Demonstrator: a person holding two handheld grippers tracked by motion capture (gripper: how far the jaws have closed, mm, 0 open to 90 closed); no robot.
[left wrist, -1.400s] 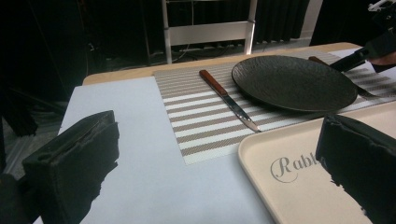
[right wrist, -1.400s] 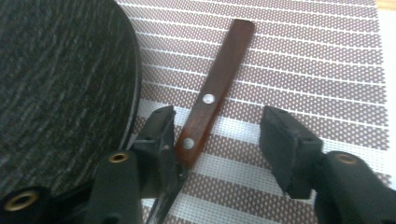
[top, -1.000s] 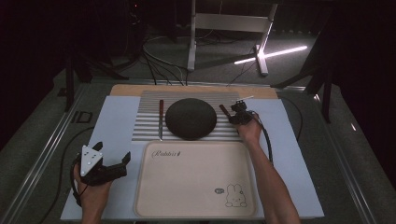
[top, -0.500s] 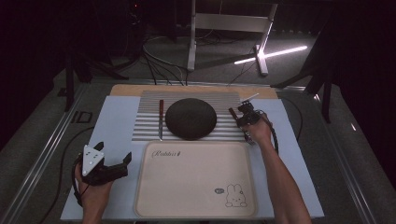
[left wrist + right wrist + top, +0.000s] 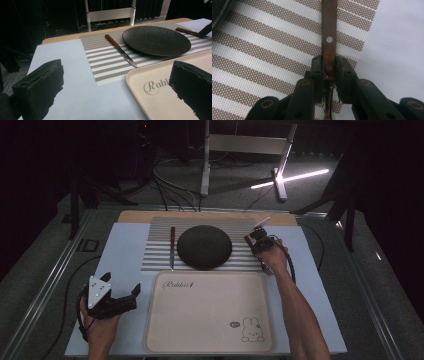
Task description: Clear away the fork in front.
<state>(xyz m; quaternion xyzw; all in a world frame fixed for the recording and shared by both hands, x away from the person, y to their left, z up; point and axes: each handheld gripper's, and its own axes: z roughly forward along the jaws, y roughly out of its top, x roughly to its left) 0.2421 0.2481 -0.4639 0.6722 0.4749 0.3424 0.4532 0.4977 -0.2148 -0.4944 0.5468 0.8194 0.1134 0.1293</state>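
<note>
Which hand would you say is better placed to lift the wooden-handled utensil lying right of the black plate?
The right: the right gripper is already shut on the utensil's wooden handle, while the left gripper rests open beside the tray.

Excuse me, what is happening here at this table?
A person is working with two hand-held grippers at a set table. The right gripper has its jaws closed on the wooden handle of a utensil lying on the striped placemat, right of the dark plate. The left gripper rests open beside the beige tray.
</note>
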